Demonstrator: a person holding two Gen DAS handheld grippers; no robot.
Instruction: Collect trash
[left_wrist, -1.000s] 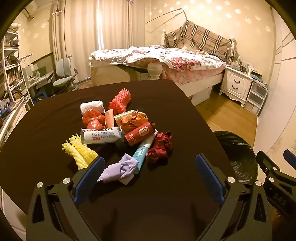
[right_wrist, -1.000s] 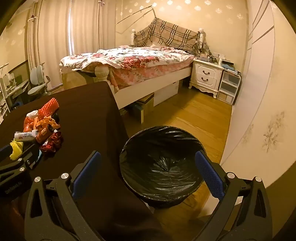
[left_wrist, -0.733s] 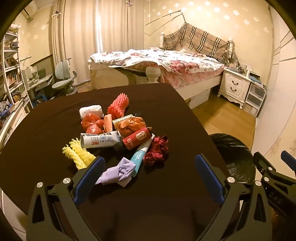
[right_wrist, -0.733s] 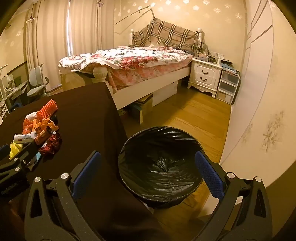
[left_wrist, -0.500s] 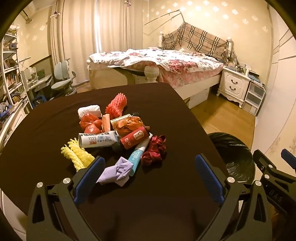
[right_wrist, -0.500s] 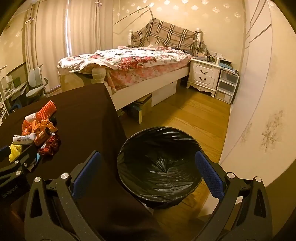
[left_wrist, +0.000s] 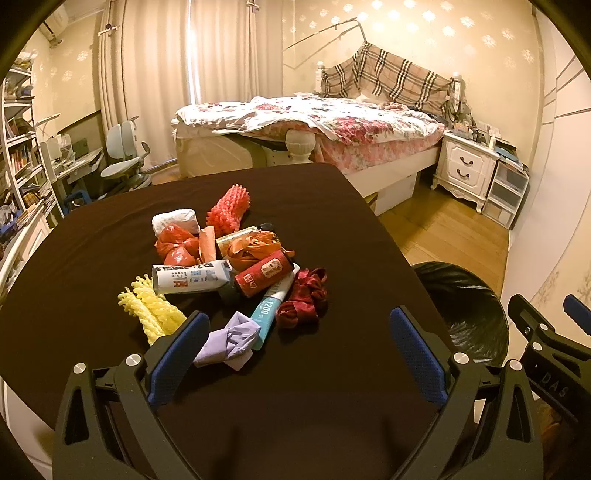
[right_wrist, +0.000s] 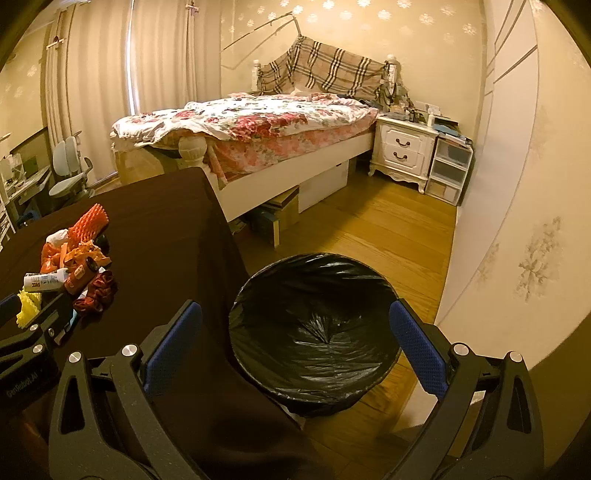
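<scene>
Left wrist | left tool (left_wrist: 295, 343) wide apart (holding nothing) | right tool (right_wrist: 295, 334) likewise

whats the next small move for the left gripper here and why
Probably ease the left gripper forward and down onto the purple crumpled wad. Its jaws are open and empty, that wad is the nearest piece of the trash pile, and the black-lined bin beside the table looks empty so far.
</scene>
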